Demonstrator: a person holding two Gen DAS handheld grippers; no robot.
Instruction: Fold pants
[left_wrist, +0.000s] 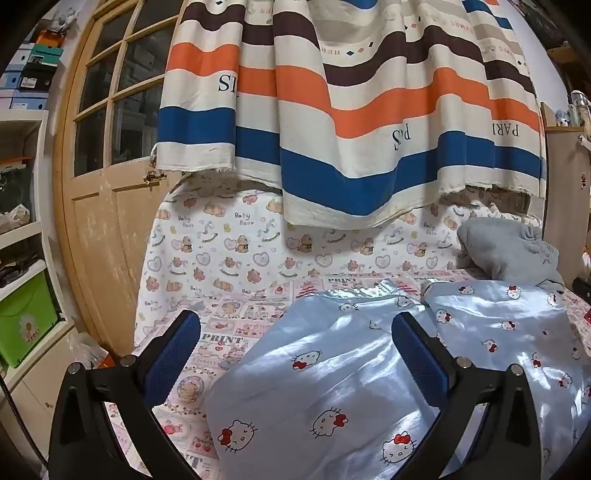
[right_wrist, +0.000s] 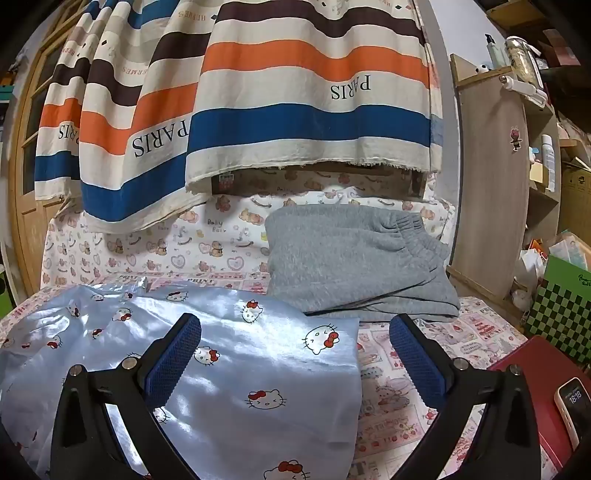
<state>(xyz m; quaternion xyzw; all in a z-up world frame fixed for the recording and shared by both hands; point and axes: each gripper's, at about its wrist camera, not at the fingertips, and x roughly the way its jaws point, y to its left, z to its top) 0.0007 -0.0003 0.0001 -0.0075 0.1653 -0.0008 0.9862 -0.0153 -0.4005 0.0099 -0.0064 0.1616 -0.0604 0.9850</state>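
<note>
The near end of the blue satin pants (left_wrist: 332, 369) was cut off at six o'clock, both legs running toward twelve. The left gripper (left_wrist: 295, 354) and right gripper (right_wrist: 295, 354) hovered with jaws spread wide, grasping nothing.

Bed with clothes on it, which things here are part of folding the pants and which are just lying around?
Part of the job:
- light blue cat-print pants, spread on the bed
- left gripper, open above them
- right gripper, open above them

Just lying about:
- grey sweatpants, already folded
- striped curtain
- phone
- red box under the phone
</note>
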